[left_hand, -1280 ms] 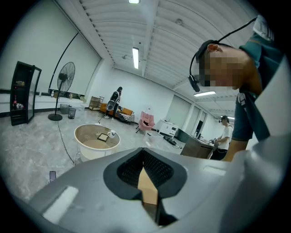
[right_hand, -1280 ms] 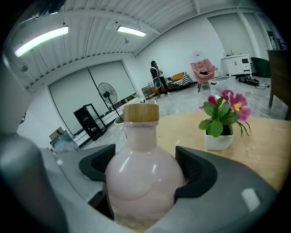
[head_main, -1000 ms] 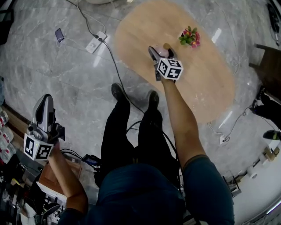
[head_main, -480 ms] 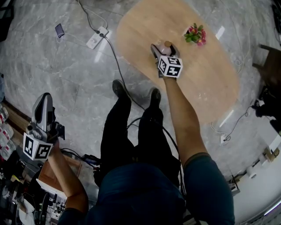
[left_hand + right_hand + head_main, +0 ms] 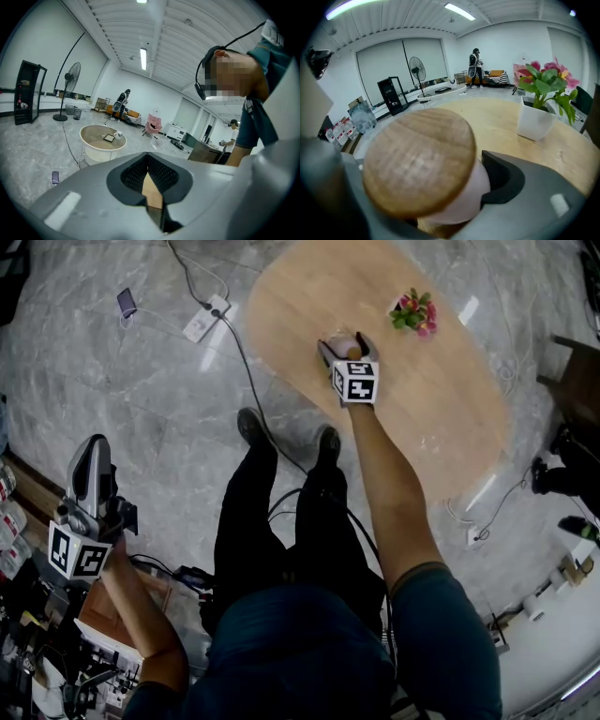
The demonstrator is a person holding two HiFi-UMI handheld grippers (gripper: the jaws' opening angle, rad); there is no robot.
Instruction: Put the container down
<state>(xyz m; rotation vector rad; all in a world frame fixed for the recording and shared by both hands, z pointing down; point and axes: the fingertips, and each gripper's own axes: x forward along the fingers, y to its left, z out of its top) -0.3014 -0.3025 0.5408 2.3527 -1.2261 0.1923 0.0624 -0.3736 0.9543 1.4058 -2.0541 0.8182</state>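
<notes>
A pale pink container [image 5: 459, 197] with a round wooden lid [image 5: 419, 161] sits between the jaws of my right gripper [image 5: 345, 345]. In the head view the container [image 5: 341, 343] is over the near left part of the oval wooden table [image 5: 441, 399]. Whether its base touches the tabletop cannot be told. My left gripper [image 5: 91, 474] hangs far off at the lower left above the grey floor, its jaws together and holding nothing. In the left gripper view the dark pads [image 5: 136, 173] meet with only a thin slit between them.
A white pot of pink flowers [image 5: 413, 315] stands on the table to the right of the container, seen also as a flower pot [image 5: 536, 119] in the right gripper view. A power strip [image 5: 205, 319] and cables lie on the floor. Shelves and clutter [image 5: 28, 652] crowd the lower left.
My right gripper with the container has shifted slightly toward the near left of the table and sunk lower. The left gripper has barely moved.
</notes>
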